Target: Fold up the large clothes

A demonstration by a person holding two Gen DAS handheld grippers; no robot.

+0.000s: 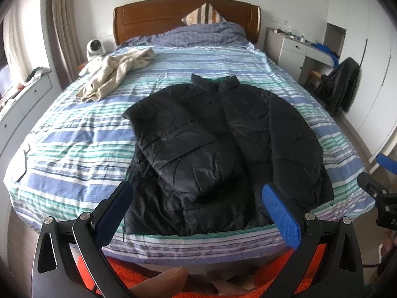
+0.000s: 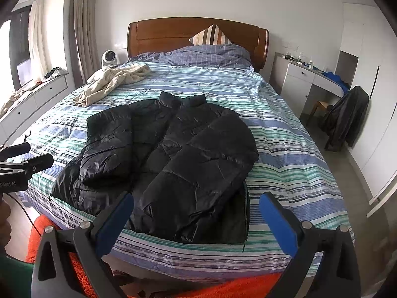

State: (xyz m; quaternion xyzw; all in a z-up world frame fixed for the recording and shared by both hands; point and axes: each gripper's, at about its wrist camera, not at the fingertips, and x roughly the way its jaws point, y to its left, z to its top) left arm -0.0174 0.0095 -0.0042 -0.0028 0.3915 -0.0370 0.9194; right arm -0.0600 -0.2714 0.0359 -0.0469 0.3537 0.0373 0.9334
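We see a black puffer jacket point(image 1: 223, 144) lying front-up on the striped bedspread point(image 1: 74, 144), collar toward the headboard point(image 1: 186, 12) at twelve o'clock and hem along the near edge of the bed at six. One sleeve is folded in across the chest; in the left wrist view it lies over the body at about nine o'clock from the jacket's centre. The other sleeve runs down the jacket's side toward four o'clock.

Our left gripper point(image 1: 198, 208) hangs just short of the bed edge, blue pads spread wide, nothing between them. The jacket's hem lies at twelve o'clock from it, seen through the gap between the fingers, near but not touching.

Our right gripper point(image 2: 196, 218) is also spread wide and empty. From it the jacket's lower corner and the straight sleeve lie at twelve o'clock, the bulk of the garment toward eleven. No contact that we can make out.

In the right wrist view, the left gripper shows at nine o'clock, beside the bed's edge.

A cream garment point(image 1: 116, 72) lies crumpled at ten o'clock from the jacket, well apart. A striped pillow point(image 1: 203, 15) leans on the headboard. Orange shag fabric point(image 2: 248, 285) sits below both grippers at six o'clock.
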